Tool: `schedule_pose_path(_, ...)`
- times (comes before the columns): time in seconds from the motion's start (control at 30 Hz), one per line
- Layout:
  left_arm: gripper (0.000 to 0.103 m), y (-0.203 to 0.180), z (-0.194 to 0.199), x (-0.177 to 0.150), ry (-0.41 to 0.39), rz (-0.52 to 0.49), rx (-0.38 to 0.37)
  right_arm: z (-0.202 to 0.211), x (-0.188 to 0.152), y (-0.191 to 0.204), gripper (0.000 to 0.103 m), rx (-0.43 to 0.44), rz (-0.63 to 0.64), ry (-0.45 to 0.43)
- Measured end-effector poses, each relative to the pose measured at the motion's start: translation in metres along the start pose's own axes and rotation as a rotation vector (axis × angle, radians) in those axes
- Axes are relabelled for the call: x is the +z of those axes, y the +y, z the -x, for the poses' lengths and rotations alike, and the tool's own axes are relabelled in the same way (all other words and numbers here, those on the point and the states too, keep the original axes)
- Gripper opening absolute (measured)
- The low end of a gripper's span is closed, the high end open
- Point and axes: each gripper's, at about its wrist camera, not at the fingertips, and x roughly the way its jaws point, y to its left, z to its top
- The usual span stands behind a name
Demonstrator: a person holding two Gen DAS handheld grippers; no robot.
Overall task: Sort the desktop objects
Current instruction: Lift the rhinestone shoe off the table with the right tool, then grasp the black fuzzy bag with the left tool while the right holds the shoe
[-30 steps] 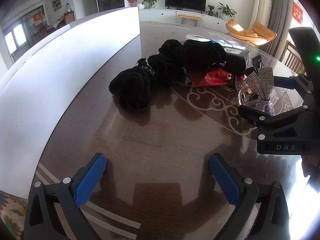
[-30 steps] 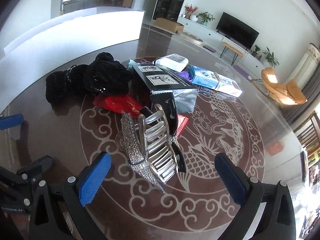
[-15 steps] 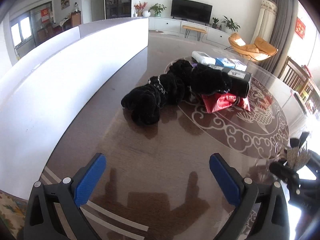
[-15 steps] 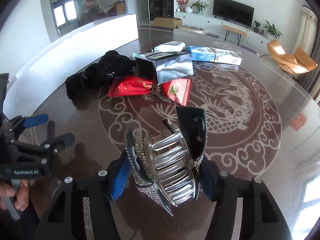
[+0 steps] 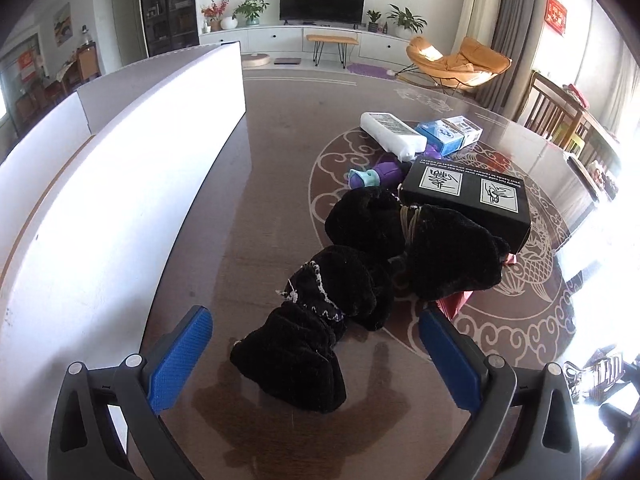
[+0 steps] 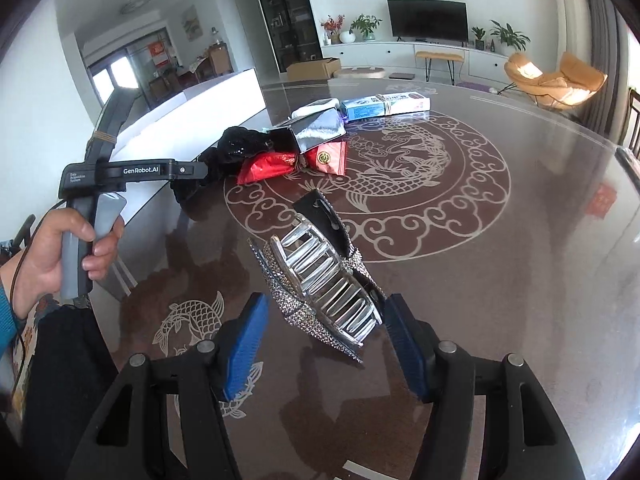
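Note:
A rhinestone hair claw clip with silver teeth hangs above the table, and my right gripper is shut on its lower end. The same clip shows at the lower right edge of the left wrist view. My left gripper stands open over the near end of a bundle of black velvet hair pieces, with that end between its blue pads and untouched. A person's hand grips the left tool's handle.
The round dark table bears a black box, two red packets, a white pack, a blue carton and a purple item. A tall white panel runs along the left.
My right gripper closed on the hair clip and carried it up off the table toward the near side. My left gripper moved forward until the black velvet bundle lay between its pads.

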Motion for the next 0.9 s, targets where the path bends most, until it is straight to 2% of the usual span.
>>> schedule_pose_path(0.07,0.103,-0.005,-0.011,-0.005,0.034,-0.048,-0.003,0.003,0.000,-0.002,0.066,0.001,0.001,-0.001)
schedule_pose_path(0.1,0.089,-0.007,-0.016,-0.011,0.047,-0.080,-0.021,0.004,0.001,-0.004,0.070,0.001,0.002,-0.001)
schedule_pose_path(0.13,0.070,-0.011,-0.014,-0.015,0.028,-0.120,-0.013,0.005,0.000,-0.005,0.073,0.002,0.004,0.002)
schedule_pose_path(0.17,0.057,-0.014,-0.009,-0.019,0.013,-0.143,-0.034,0.006,0.000,-0.007,0.075,0.005,0.008,0.006)
schedule_pose_path(0.2,0.030,-0.014,-0.003,-0.021,0.008,-0.144,-0.055,0.007,0.001,-0.008,0.077,0.011,0.015,0.012)
schedule_pose_path(0.33,0.030,-0.021,0.016,-0.043,0.019,-0.134,-0.097,0.002,0.007,-0.002,0.085,0.063,0.123,0.052)
schedule_pose_path(0.47,0.030,-0.027,0.034,-0.063,0.033,-0.095,-0.135,-0.024,0.021,0.015,0.087,0.063,0.280,0.091)
schedule_pose_path(0.53,0.030,-0.032,0.045,-0.066,0.025,-0.095,-0.133,-0.043,0.029,0.015,0.087,0.055,0.291,0.117)
schedule_pose_path(0.57,0.030,-0.032,0.053,-0.067,0.014,-0.092,-0.138,-0.052,0.032,0.013,0.086,0.078,0.282,0.139)
schedule_pose_path(0.6,0.030,-0.031,0.061,-0.069,0.002,-0.083,-0.148,-0.058,0.034,0.010,0.067,0.104,0.271,0.160)
schedule_pose_path(0.63,0.030,-0.029,0.069,-0.070,-0.011,-0.071,-0.158,-0.062,0.036,0.007,0.055,0.121,0.257,0.180)
schedule_pose_path(0.73,0.030,-0.016,0.090,-0.072,-0.048,-0.021,-0.168,-0.053,0.044,0.009,0.052,0.078,0.244,0.181)
schedule_pose_path(0.9,0.030,0.023,0.131,-0.066,-0.110,0.087,-0.185,-0.022,0.075,0.028,0.052,0.086,0.217,0.113)
